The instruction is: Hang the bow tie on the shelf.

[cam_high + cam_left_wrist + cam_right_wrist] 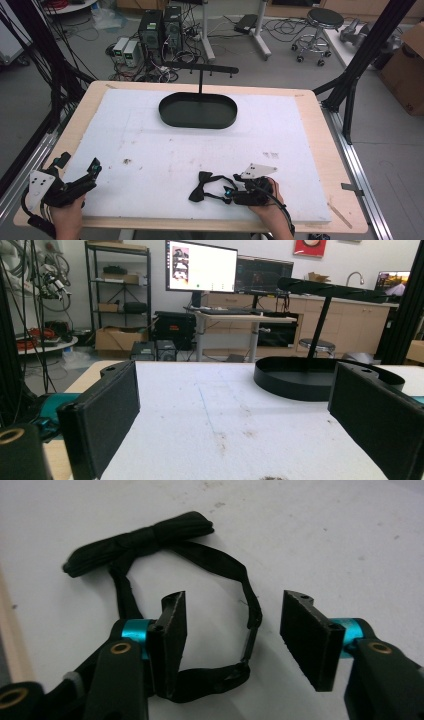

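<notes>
Bow tie (142,540) limp on tabletop (150,145), strap looped between right tongs (232,640).

Soft, light fabric; will sag and trail when lifted. Strap band (250,615) lies inside the half-spread jaws, not yet pinched, though the near pad may brush it. Best hold: the strap there, or the firmer knot just beyond the tips. Left tongs (235,415) wide open, empty, well apart.

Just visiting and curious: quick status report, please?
Right gripper open, straddling bow tie strap. Left gripper open, idle. Tie flat on white mat. Nothing in the way.
</notes>
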{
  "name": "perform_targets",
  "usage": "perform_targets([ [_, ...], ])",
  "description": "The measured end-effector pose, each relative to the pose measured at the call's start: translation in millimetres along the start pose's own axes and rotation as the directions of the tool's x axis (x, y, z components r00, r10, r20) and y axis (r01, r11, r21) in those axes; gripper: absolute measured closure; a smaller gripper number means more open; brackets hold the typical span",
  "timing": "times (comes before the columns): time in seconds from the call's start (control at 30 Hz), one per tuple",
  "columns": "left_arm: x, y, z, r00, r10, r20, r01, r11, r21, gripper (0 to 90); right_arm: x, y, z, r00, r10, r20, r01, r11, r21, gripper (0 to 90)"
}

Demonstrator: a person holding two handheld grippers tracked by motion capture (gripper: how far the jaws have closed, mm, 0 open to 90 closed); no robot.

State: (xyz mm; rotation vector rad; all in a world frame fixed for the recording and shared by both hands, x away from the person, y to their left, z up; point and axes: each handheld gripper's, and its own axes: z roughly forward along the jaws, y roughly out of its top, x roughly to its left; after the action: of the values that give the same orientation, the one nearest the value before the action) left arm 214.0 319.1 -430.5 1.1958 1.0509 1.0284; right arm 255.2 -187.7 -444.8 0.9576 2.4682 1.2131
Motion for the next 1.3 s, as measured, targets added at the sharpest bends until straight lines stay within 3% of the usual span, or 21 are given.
perform_targets([
  [0.27, -0.8, -1.1, 1.0, 1.0, 0.002, 0.004, -0.002, 1.0, 0.007, 6.9, 2.5, 0.0, 4.5, 0.9987, -0.002, 0.051, 0.0, 0.998, 0.056, 52.6],
  [0.5, -1.9, -0.9, 0.2, 1.0, 0.0, 0.006, 0.0, 1.0, 0.005, 6.8, 7.5, 6.8, 6.7, 0.9963, -0.023, 0.083, 0.013, 0.993, 0.118, 52.4],
  [0.73, -2.8, -1.6, 0.6, 1.0, 0.002, 0.007, -0.002, 1.0, 0.01, 6.8, 7.4, 3.3, 6.1, 0.9957, -0.042, 0.082, 0.035, 0.995, 0.089, 55.0],
  [0.87, -1.6, -1.6, 0.4, 1.0, 0.001, 0.007, -0.001, 0.9999, 0.011, 6.8, 10.2, 4.3, 5.0, 0.997, -0.058, 0.05, 0.054, 0.994, 0.092, 71.2],
  [0.93, -0.7, -1.6, 0.2, 1.0, -0.001, 0.004, 0.001, 0.9999, 0.01, 6.9, 10.6, 4.9, 4.7, 0.9981, -0.058, 0.021, 0.056, 0.994, 0.091, 84.3],
  [0.97, -0.4, -1.4, 0.0, 1.0, -0.002, 0.005, 0.002, 0.9999, 0.011, 6.9, 11.2, 4.9, 4.8, 0.998, -0.062, 0.012, 0.061, 0.994, 0.091, 85.4],
  [1.1, 0.6, -0.9, -0.4, 1.0, -0.003, 0.002, 0.003, 1.0, 0.007, 6.8, 14.3, 5.1, 3.9, 0.995, -0.088, 0.048, 0.084, 0.993, 0.078, 86.4],
  [1.3, 1.7, -0.1, -1.4, 1.0, -0.008, -0.002, 0.008, 1.0, -0.001, 6.8, 18.7, 10.8, -9.0, 0.9882, -0.121, 0.094, 0.125, 0.991, -0.04, 86.5],
])
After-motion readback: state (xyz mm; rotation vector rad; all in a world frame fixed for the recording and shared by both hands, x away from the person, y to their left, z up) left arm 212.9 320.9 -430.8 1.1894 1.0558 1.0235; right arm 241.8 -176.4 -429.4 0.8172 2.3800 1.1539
